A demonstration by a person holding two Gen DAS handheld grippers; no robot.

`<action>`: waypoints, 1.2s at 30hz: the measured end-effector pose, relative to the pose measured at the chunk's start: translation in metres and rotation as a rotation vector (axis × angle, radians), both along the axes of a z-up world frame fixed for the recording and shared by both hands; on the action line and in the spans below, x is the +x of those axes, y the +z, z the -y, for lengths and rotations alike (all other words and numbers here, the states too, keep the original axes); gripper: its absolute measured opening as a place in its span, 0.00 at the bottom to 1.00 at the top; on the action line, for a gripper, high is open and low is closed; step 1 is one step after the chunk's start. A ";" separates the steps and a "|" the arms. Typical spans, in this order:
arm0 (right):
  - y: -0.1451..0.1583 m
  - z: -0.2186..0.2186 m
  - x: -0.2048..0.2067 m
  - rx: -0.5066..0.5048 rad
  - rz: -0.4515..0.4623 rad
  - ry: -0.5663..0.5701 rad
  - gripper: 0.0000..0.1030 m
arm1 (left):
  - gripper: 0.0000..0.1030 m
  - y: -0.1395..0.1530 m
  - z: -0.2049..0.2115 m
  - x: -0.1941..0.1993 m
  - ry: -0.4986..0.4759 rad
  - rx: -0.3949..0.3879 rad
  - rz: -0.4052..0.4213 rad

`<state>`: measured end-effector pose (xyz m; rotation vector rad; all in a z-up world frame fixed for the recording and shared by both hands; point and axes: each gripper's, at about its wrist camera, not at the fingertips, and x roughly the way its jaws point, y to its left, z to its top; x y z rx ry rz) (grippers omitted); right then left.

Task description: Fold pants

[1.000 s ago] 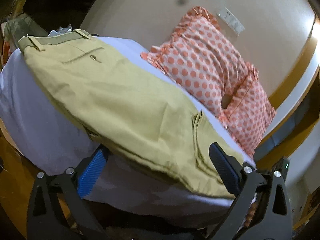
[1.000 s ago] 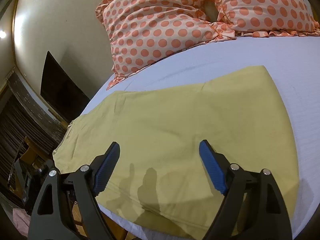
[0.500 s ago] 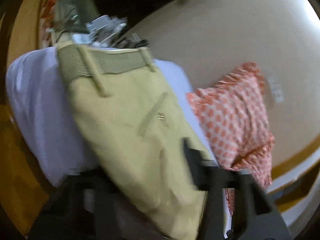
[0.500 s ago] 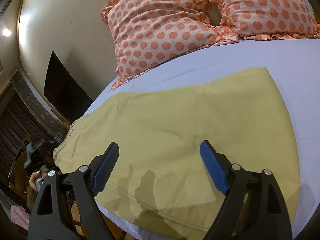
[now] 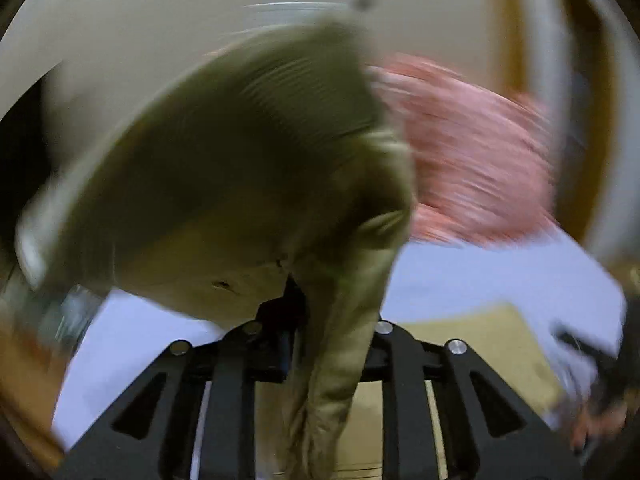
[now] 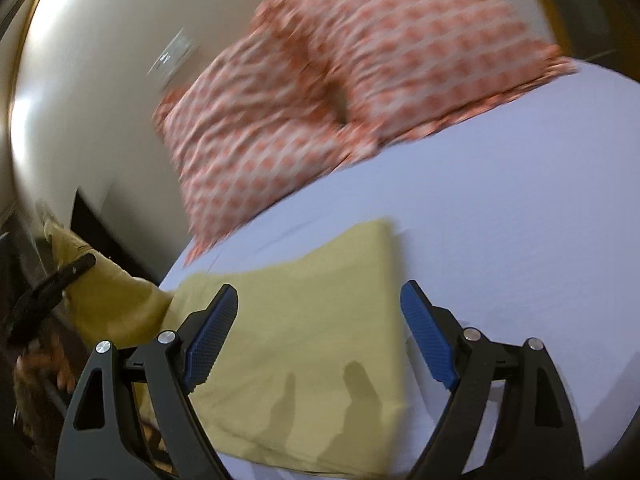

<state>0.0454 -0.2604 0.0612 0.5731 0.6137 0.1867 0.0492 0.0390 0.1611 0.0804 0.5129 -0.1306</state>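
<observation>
The khaki pants (image 6: 304, 320) lie with their leg end flat on the white bed sheet (image 6: 500, 240). My left gripper (image 5: 320, 332) is shut on the waist end of the pants (image 5: 240, 168) and holds it lifted, so the cloth bulges in front of the lens. The left wrist view is blurred. In the right wrist view the left gripper (image 6: 56, 280) shows at the far left, with the raised cloth (image 6: 104, 300) around it. My right gripper (image 6: 316, 332) is open and empty, just above the flat leg end.
Two orange polka-dot pillows (image 6: 360, 80) lie at the head of the bed against a cream wall (image 6: 80, 60). They show as a pink blur in the left wrist view (image 5: 472, 160). A dark panel (image 6: 100, 232) is on the wall left of the bed.
My left gripper has closed on the waist end and lifted it off the bed, swinging it toward the leg end. My right gripper has shifted over the leg end and stays open.
</observation>
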 end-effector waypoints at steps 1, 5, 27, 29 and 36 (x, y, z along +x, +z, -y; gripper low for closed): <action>0.002 0.008 -0.003 0.000 0.002 -0.023 0.83 | 0.20 -0.013 0.040 0.000 -0.121 0.048 -0.027; 0.004 0.038 -0.013 0.019 0.002 -0.093 0.83 | 0.20 -0.083 0.131 -0.013 -0.403 0.216 -0.158; -0.045 0.026 0.068 0.147 -0.272 0.212 0.36 | 0.71 -0.083 -0.030 0.011 -0.136 -0.220 -0.295; -0.047 0.027 0.069 0.154 -0.268 0.222 0.36 | 0.71 -0.098 -0.059 0.039 -0.095 -0.313 -0.384; -0.050 0.030 0.075 0.219 -0.261 0.285 0.33 | 0.72 -0.128 -0.056 0.072 -0.171 -0.407 -0.542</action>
